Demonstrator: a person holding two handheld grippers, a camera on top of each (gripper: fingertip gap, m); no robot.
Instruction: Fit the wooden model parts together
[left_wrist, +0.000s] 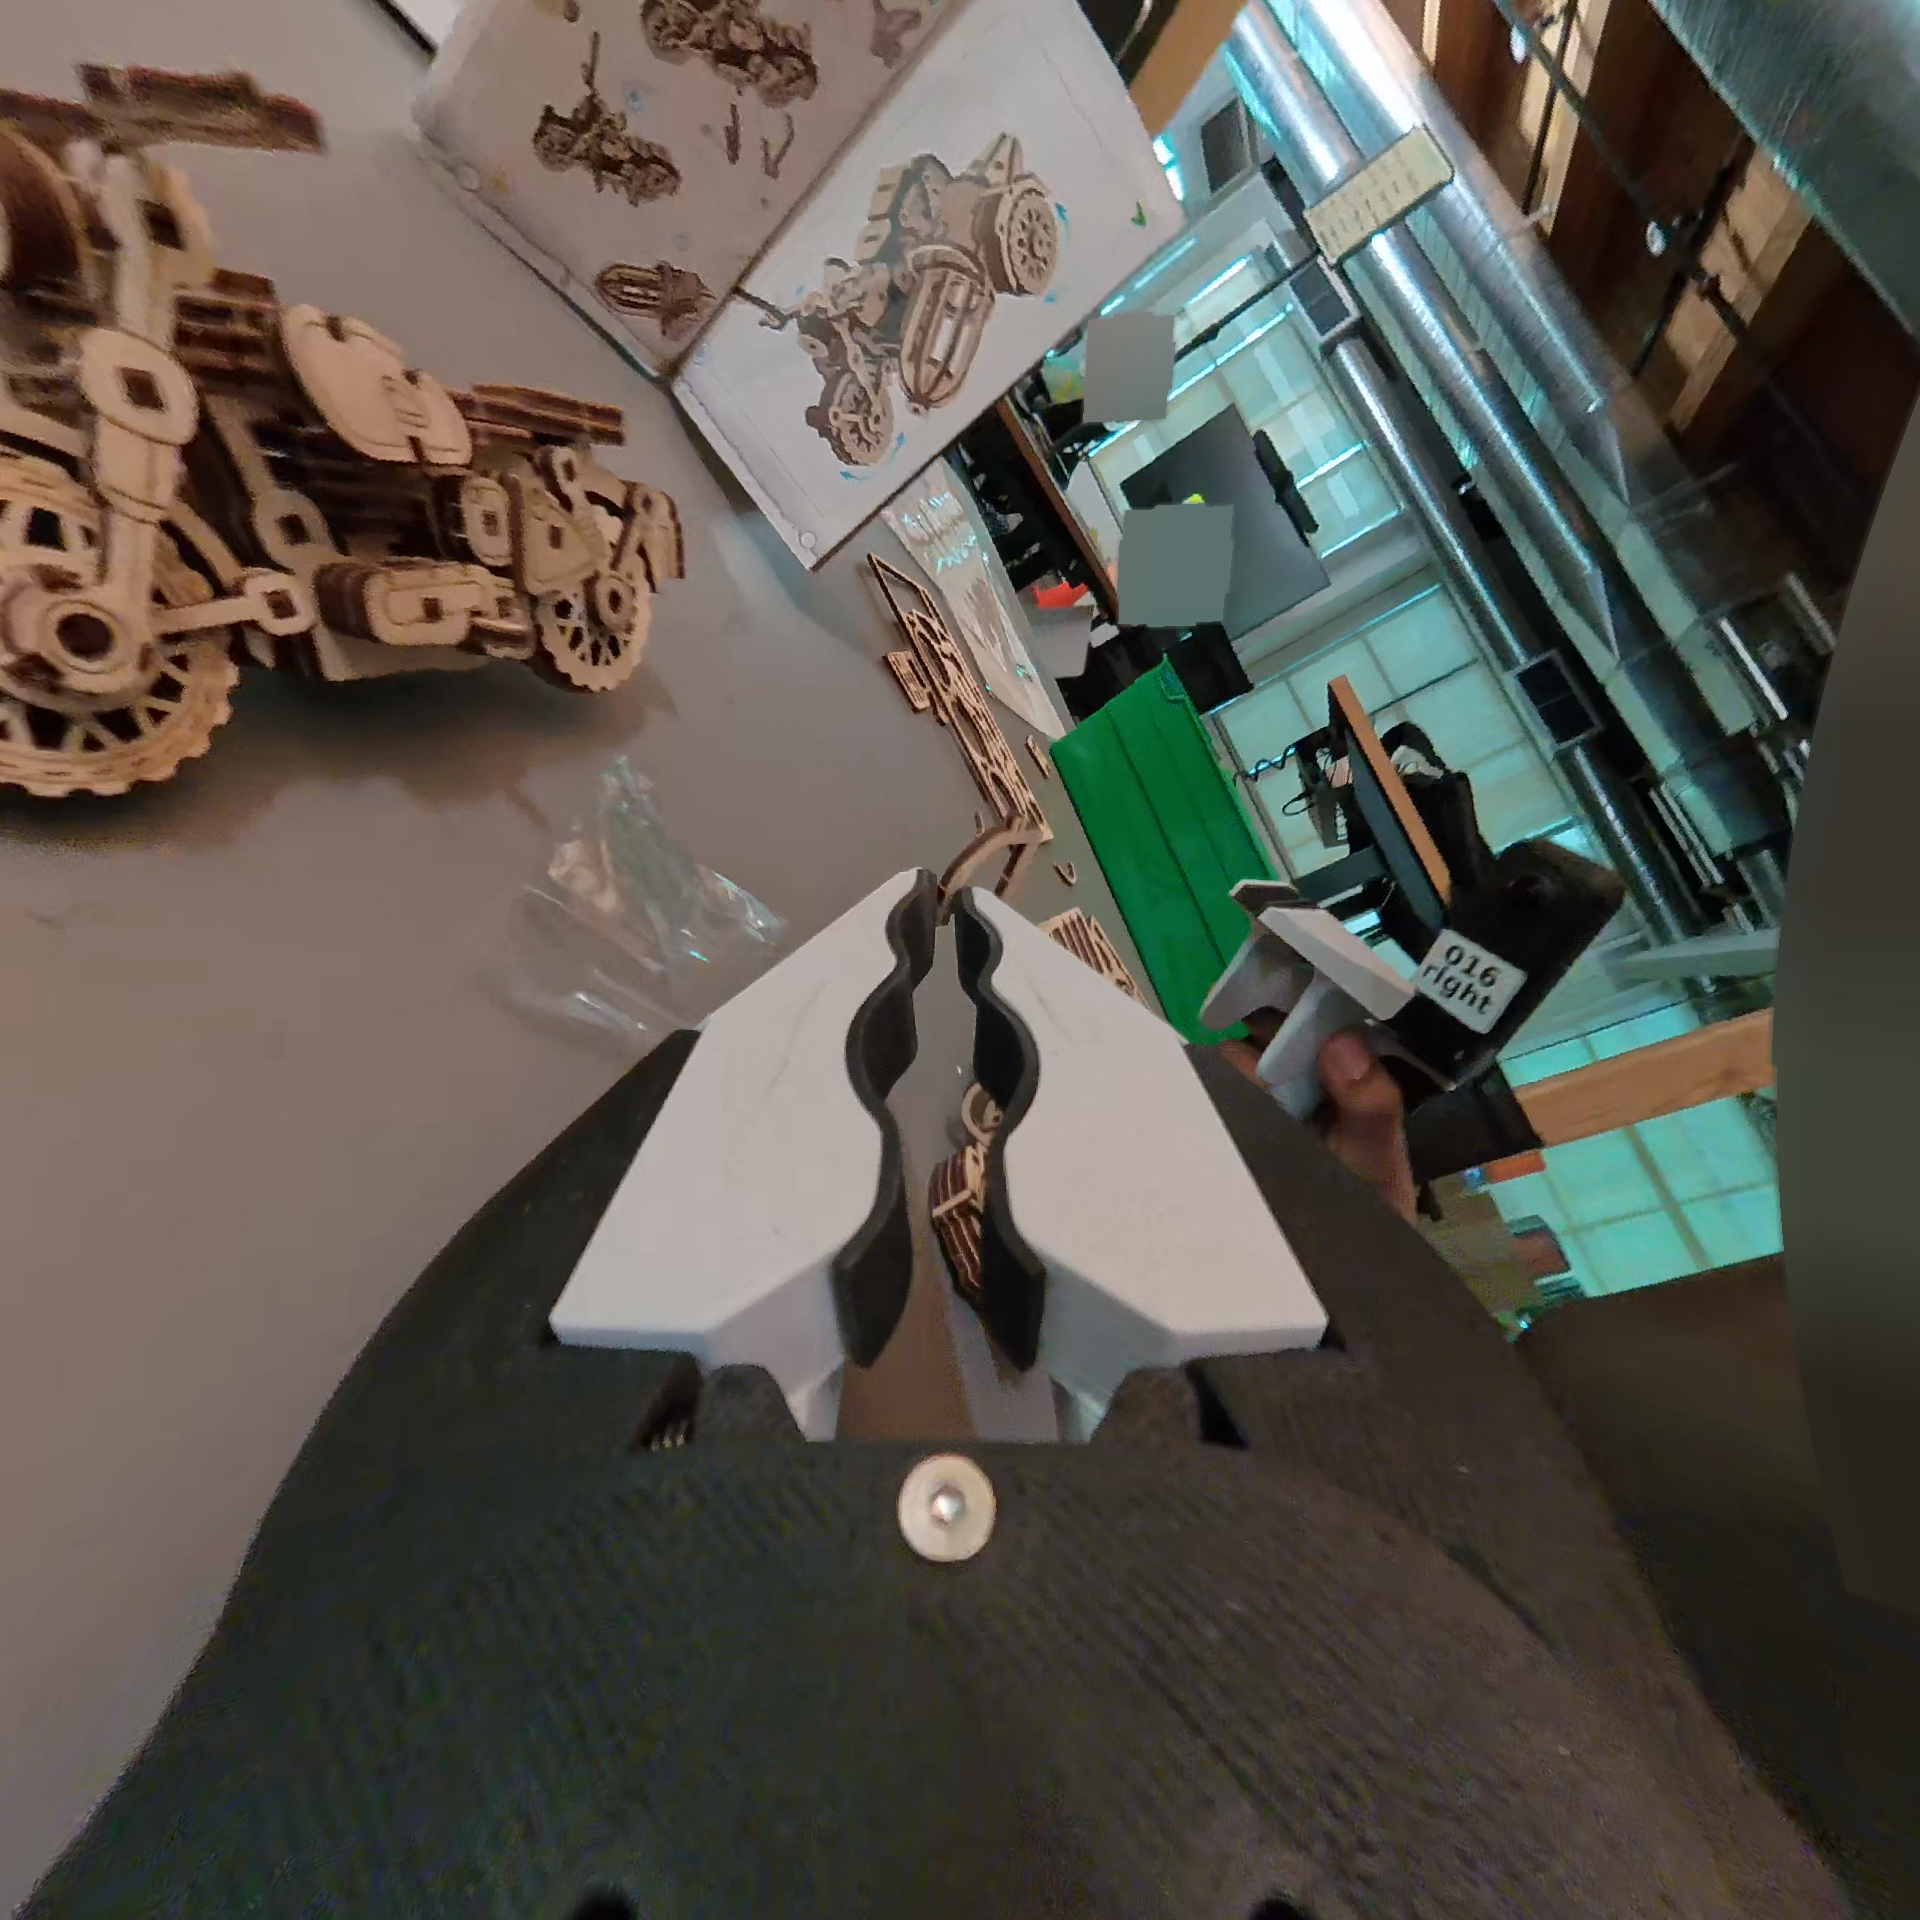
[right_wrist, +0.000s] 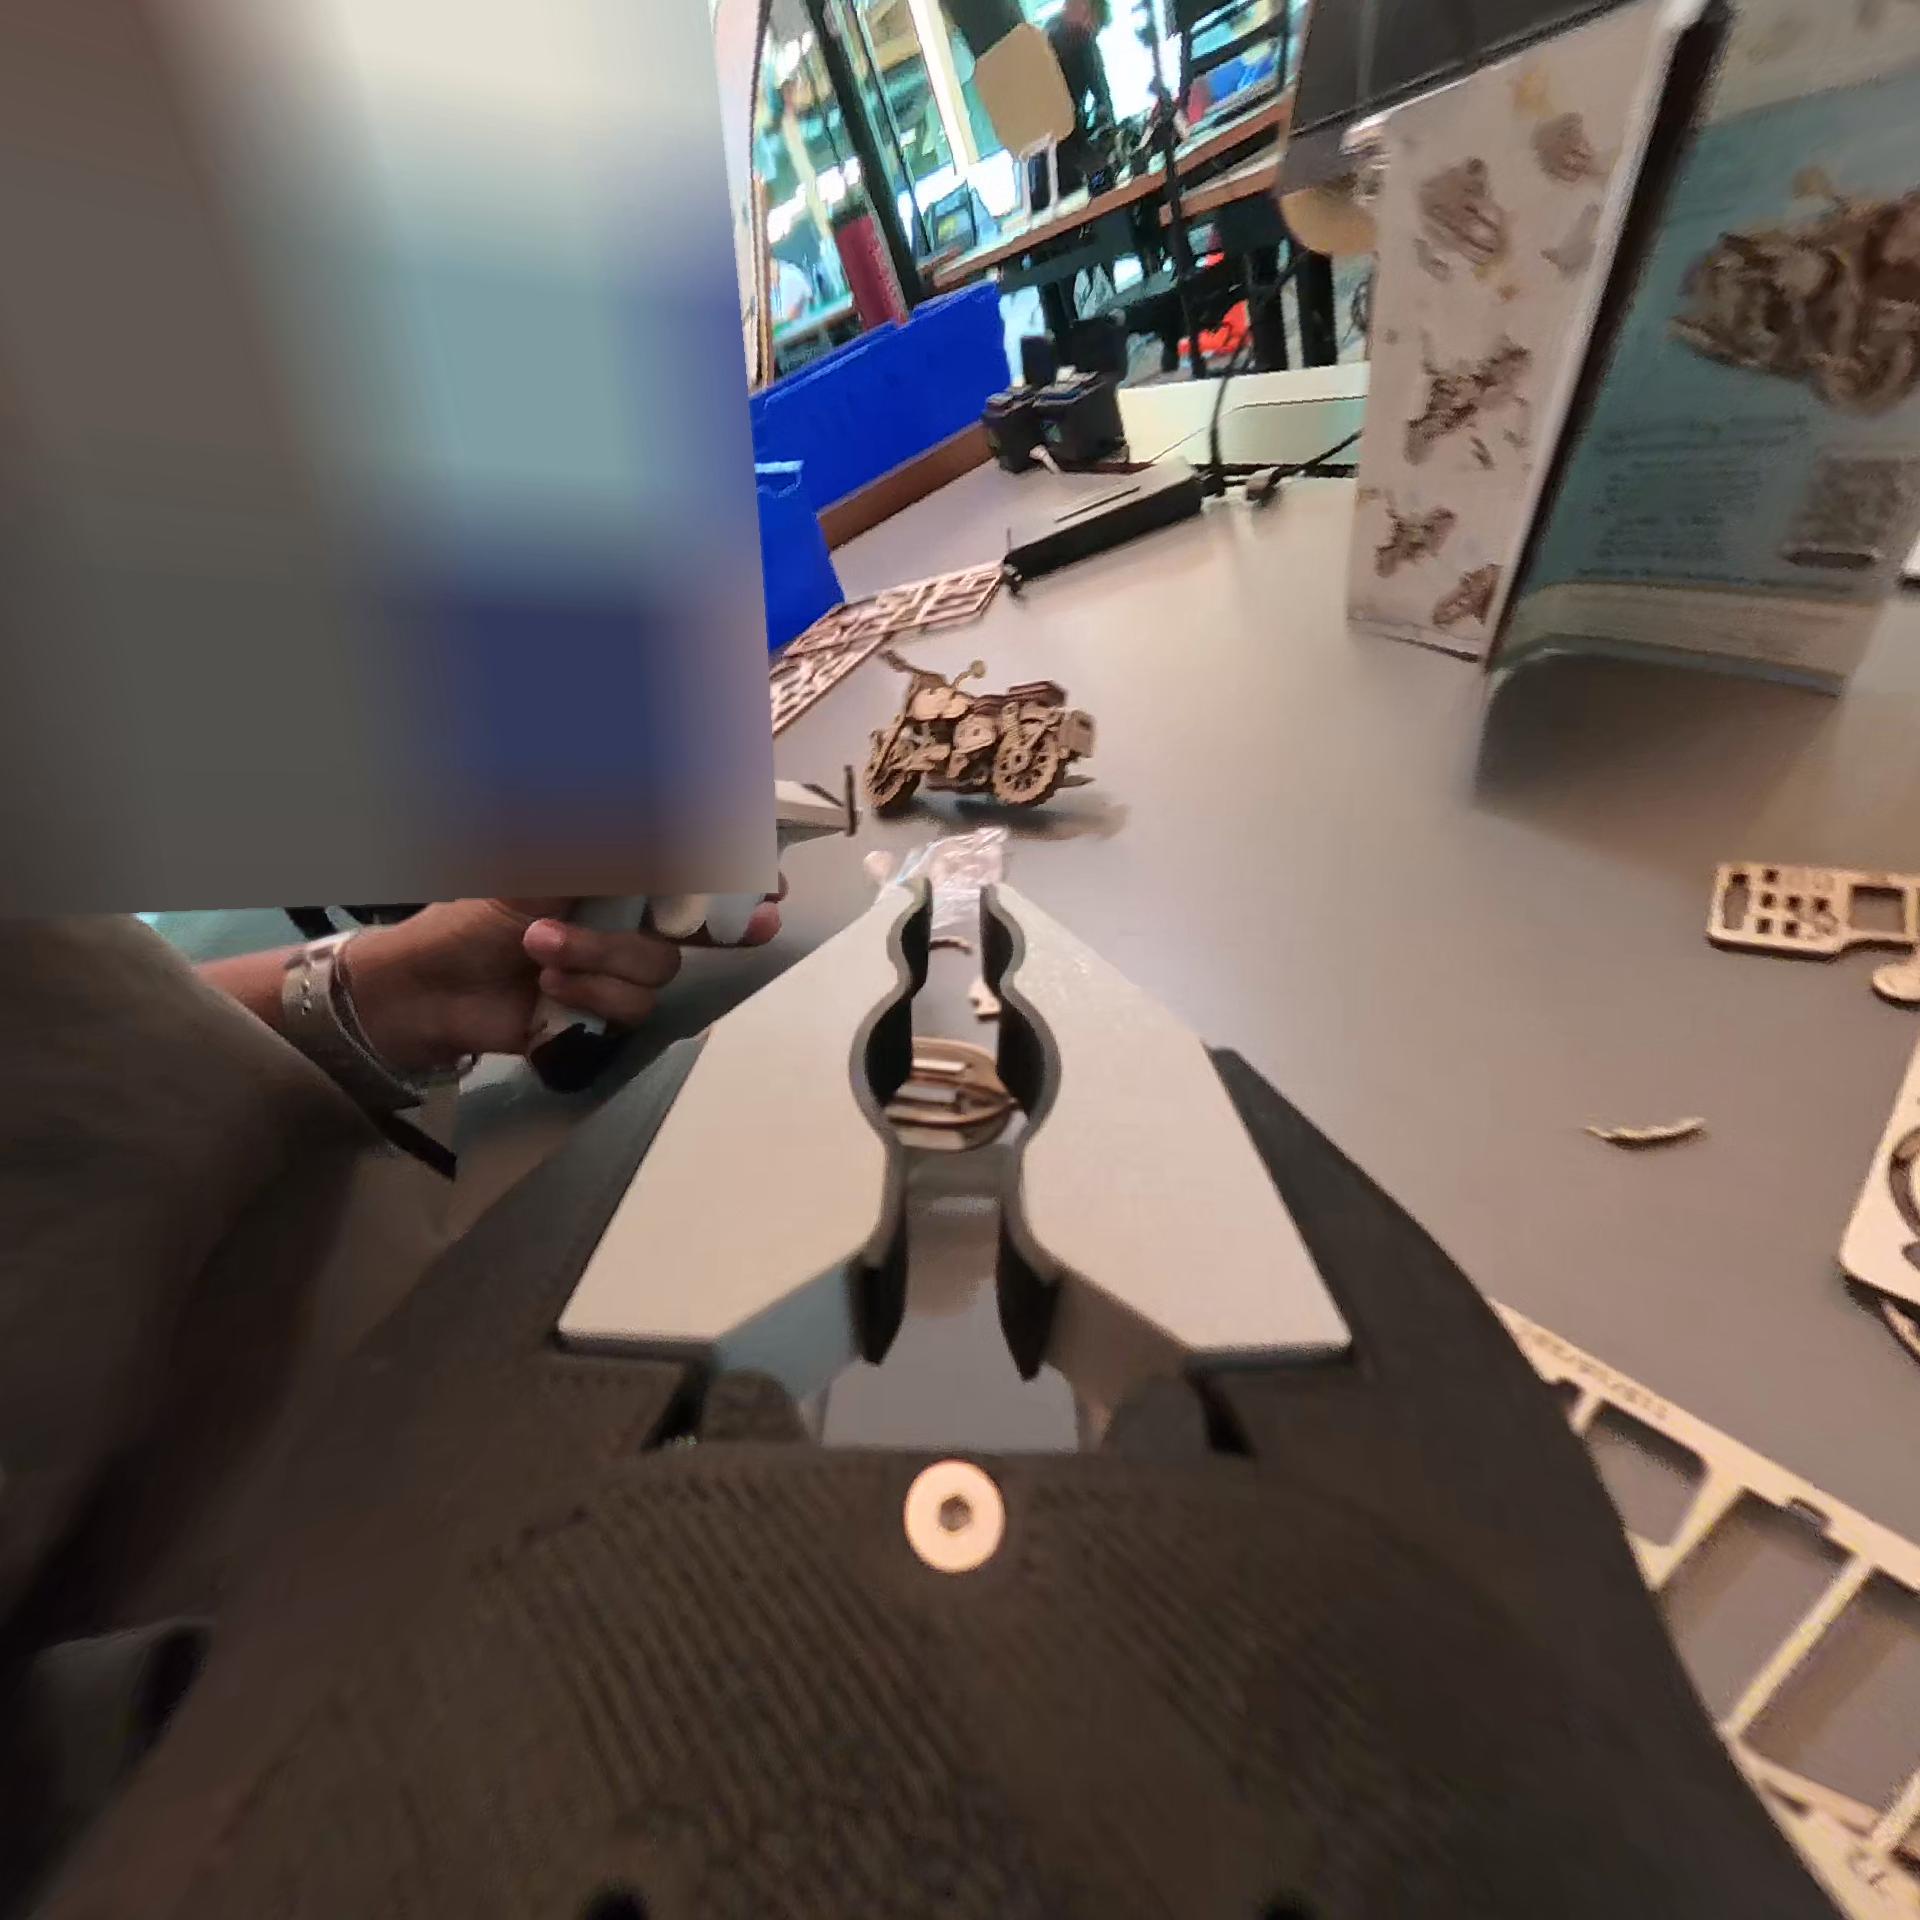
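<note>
My left gripper (left_wrist: 940, 883) is shut on a small layered wooden part (left_wrist: 961, 1195) that sits between its black pads; a thin curved piece (left_wrist: 977, 857) shows at the tips. It also shows in the right wrist view (right_wrist: 816, 821), held in a hand. My right gripper (right_wrist: 956, 888) holds a round wooden part (right_wrist: 951, 1101) in the hollow of its pads, with the tips slightly apart. It shows in the left wrist view (left_wrist: 1283, 914), to the right and in the air. An assembled wooden motorcycle (left_wrist: 260, 540) (right_wrist: 977, 743) stands on the grey table (left_wrist: 312, 1039).
The kit box (left_wrist: 914, 291) (right_wrist: 1662, 364) stands at the table's far side. A clear plastic bag (left_wrist: 644, 904) lies just ahead of the left gripper. Punched-out wooden sheets (left_wrist: 966, 707) (right_wrist: 1813, 914) (right_wrist: 1662, 1507) and small offcuts (right_wrist: 1647, 1132) lie about. A green bin (left_wrist: 1153, 831) is off the table edge. To the assembled wooden motorcycle (right_wrist: 977, 743): left tips about 9 cm, right tips about 20 cm. It turns up in the left wrist view (left_wrist: 555, 553) as well.
</note>
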